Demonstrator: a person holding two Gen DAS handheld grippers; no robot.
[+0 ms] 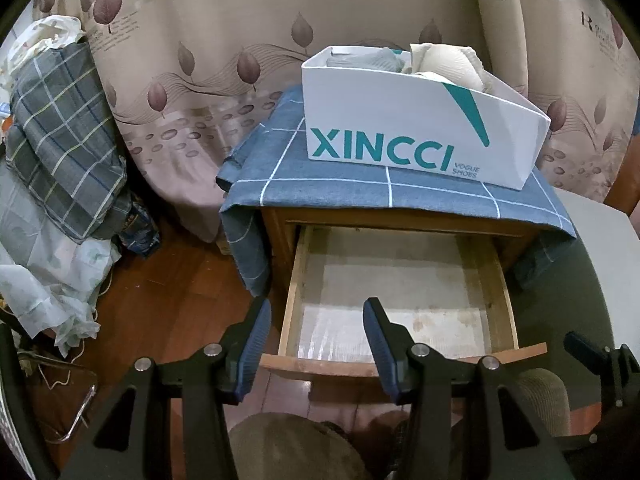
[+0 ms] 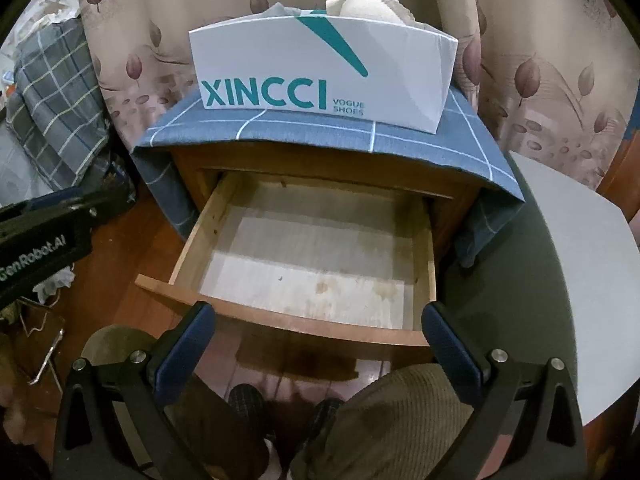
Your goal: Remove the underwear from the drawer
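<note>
Nearest: left tool (image 1: 316, 344) with fingers spread, nothing between them, hanging over the front edge of the drawer (image 1: 396, 312). Right tool (image 2: 318, 344) spread wider, also holding nothing, just short of the drawer front.

Drawer pulled open under the nightstand (image 2: 320, 168); its lined bottom is bare in both views. No underwear left inside.

Farther back: blue checked cloth (image 1: 360, 184) over the nightstand top, white shoebox (image 1: 412, 120) on it. The underwear (image 1: 444, 64) sits in that box, a cream padded piece poking above the rim, a grey piece (image 1: 372, 60) beside it.

Risks, as I judge them: the open drawer juts toward the person's knees and could be knocked; the cloth hangs loose over the drawer opening, so closing could snag it and drag the light box; the cream piece sits high and may tip out.

Views: the left one looks down into the box; the right sees mainly its printed side, but shows the drawer's whole floor and the pale desk (image 2: 560, 240) at right.
</note>
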